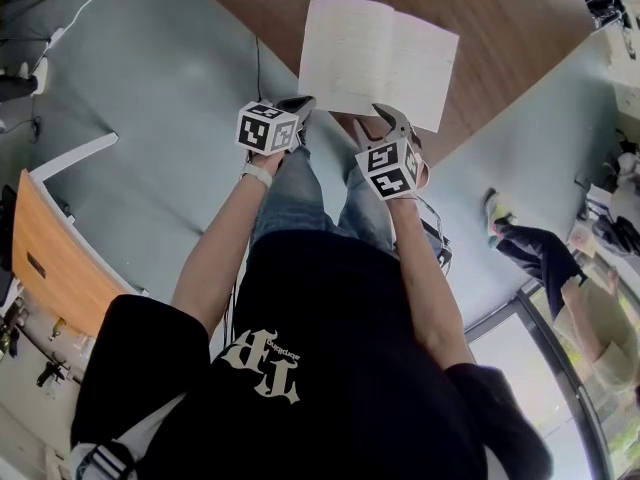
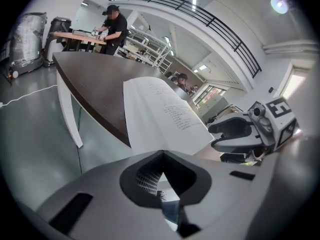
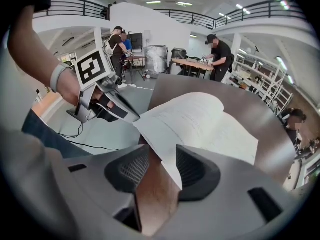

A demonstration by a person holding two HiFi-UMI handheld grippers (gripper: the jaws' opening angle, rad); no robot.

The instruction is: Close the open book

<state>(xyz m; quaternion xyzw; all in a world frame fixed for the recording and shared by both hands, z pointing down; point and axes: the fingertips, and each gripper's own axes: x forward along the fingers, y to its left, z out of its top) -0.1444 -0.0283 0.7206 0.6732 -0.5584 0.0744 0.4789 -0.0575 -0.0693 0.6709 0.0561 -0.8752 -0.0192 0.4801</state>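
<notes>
So far nothing of the closing itself is done: the book (image 1: 380, 63) lies spread open, both pages up, at the near edge of the desk (image 1: 520, 28), with its near left corner sticking out past that edge over the floor. We have both tongs at its near side. The left tongs (image 1: 299, 104) sit at the near left corner; in the left gripper view their tips come together right at the page's edge, and we judge that they pinch that corner, though the sheet itself is hard to make out between the pads. The left page bulges upward a little in the right gripper view, which fits a corner held up. The right tongs (image 1: 393, 115) stand apart, with the near corner of the right page lying loose in the gap between the jaws, not clamped.

What is left, as we read it, is nearly everything: one half has to be raised, swung over the spine and laid flat on the other. We would count the task as at its start, with a hold taken and no turn made.
</notes>
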